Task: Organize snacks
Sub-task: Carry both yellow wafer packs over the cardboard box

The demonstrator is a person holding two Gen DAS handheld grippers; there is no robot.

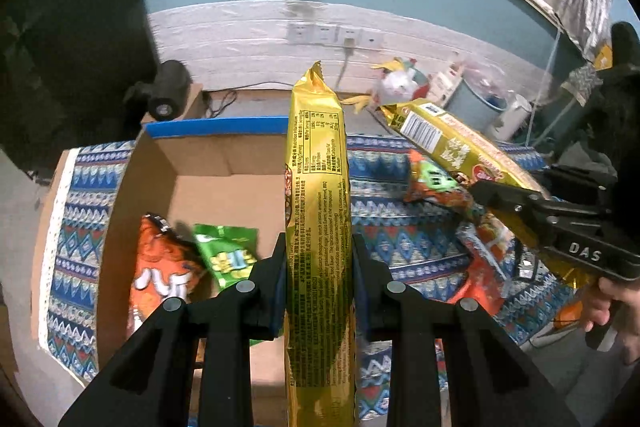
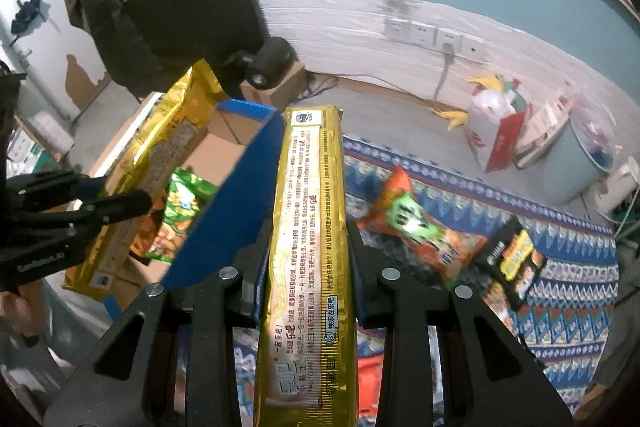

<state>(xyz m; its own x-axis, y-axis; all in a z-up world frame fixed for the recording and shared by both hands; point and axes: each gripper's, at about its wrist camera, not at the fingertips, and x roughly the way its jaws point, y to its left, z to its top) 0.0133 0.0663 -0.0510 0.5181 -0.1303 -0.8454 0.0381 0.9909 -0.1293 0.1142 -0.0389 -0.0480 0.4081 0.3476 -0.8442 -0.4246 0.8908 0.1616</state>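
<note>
My left gripper (image 1: 319, 255) is shut on a long gold snack pack (image 1: 318, 187), held upright above an open cardboard box (image 1: 224, 183). An orange bag (image 1: 160, 275) and a green bag (image 1: 228, 259) lie in the box. My right gripper (image 2: 308, 247) is shut on a second long gold pack (image 2: 308, 227), held over the patterned cloth (image 2: 572, 279) beside the box's blue-edged flap (image 2: 236, 207). In the left wrist view the right gripper (image 1: 500, 195) holds its gold pack (image 1: 452, 147) at the right. In the right wrist view the left gripper (image 2: 116, 203) holds its pack (image 2: 168, 155) over the box.
An orange-and-green bag (image 2: 420, 227) and a black-and-yellow pack (image 2: 512, 255) lie on the cloth; more red packs (image 1: 484, 267) lie there in the left wrist view. A black camera (image 1: 168, 91) sits behind the box. A white bag (image 2: 496, 115) and a bin (image 2: 580, 159) stand on the floor.
</note>
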